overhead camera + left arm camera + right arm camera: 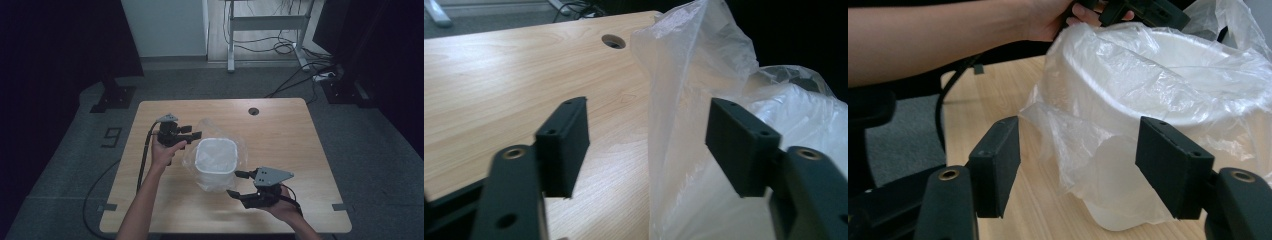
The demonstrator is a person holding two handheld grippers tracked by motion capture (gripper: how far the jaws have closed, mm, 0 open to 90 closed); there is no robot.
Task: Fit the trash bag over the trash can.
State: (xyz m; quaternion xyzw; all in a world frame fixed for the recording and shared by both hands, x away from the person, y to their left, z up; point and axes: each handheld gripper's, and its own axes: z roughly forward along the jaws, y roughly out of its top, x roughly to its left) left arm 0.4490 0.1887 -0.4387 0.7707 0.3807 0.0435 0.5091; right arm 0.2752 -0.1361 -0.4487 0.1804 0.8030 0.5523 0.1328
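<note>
Your tabletop (280, 150) is pale wood with a round hole (254, 111) near its far edge. On it, near the middle, stands a white bin (215, 162) lined with a clear plastic bag (210, 127).

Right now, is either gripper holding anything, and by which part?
Nothing is held. Both the left gripper and the right gripper stand open beside the plastic bag lining the white bin.

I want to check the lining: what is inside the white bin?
A clear plastic bag lines the white bin, draped over its rim and hanging down outside. Through the film nothing else can be made out; the bottom is hidden.
</note>
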